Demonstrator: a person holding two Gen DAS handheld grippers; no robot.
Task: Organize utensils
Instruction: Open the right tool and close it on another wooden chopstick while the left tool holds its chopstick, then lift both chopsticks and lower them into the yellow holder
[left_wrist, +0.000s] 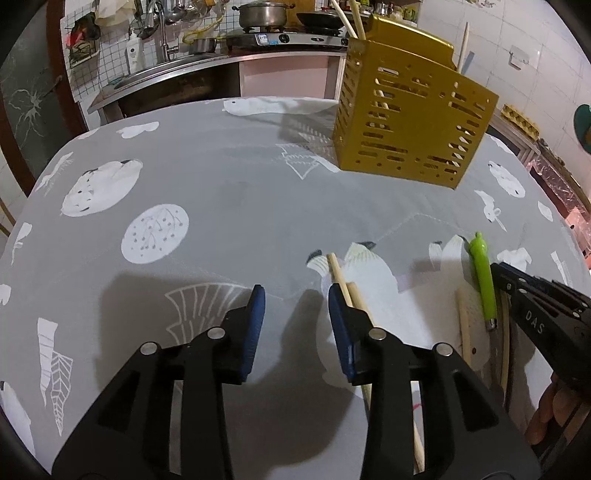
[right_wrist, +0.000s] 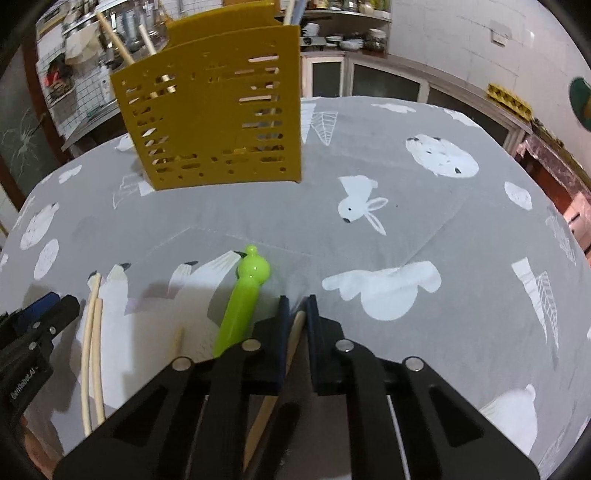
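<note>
The right tool (right_wrist: 295, 314) has its blue pads drawn together on a pale wooden chopstick (right_wrist: 295, 332), whose blunt end pokes up between the pads while its shaft slants down and left beneath the tool. The left tool (left_wrist: 296, 295) stands with its blue pads apart and nothing between them; two more pale wooden chopsticks (left_wrist: 341, 278) lie side by side on the tabletop (left_wrist: 229, 206) just by its right pad, their long axes running away from the camera and leaning a little left. A lime-green plastic utensil handle with a rounded knob end (right_wrist: 242, 295) lies just left of the right tool, knob pointing away. Another thin pale stick (right_wrist: 178, 339) lies between it and the pair. The tabletop wears a grey cloth printed with white animals and leaves. Farther back stands an upright mustard-yellow slotted utensil holder (right_wrist: 218, 110) with sticks rising from it. Beyond are a steel sink, a stove with a pot (left_wrist: 262, 14) and tiled walls.
</note>
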